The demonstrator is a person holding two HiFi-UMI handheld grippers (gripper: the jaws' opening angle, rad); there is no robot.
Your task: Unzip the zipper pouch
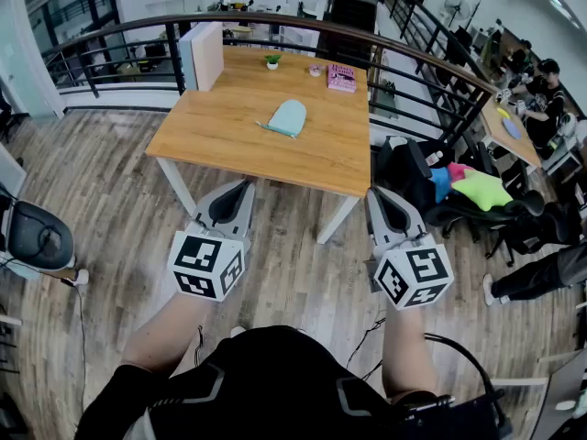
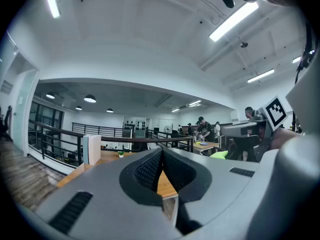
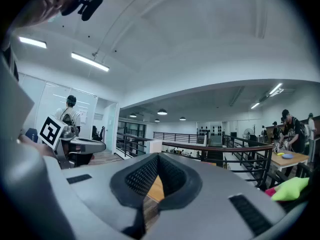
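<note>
Squinting at the head view, the zipper pouch [image 1: 287, 117] is just too small and far off to say whether the zip is done up or partly open. The zip line doesn't resolve at all. There's only a thin, darker teal bit poking out at its lower left edge, and I can't say if that's a pull or a loop.

The two gripper views are no help either. Each is mostly filled by its own grey jaw housing, with a sliver of wooden tabletop showing in the gap behind the tips, and I can't pick the pouch out in either one. The person's hands are tucked away under the marker cubes, so only forearms show.

What does show: the pouch is pale mint, rounded at its far end, and lies flat near the middle of the wooden table [image 1: 211, 140]. It sits on its own, well apart from the pink box [image 1: 341, 77] and the little potted plant [image 1: 272, 60] at the far edge.

The left gripper [image 1: 246, 187] and right gripper [image 1: 375, 193] hang over the floor on the near side of the table, well short of the pouch. Both have their jaws closed tip to tip, gripping nothing.
</note>
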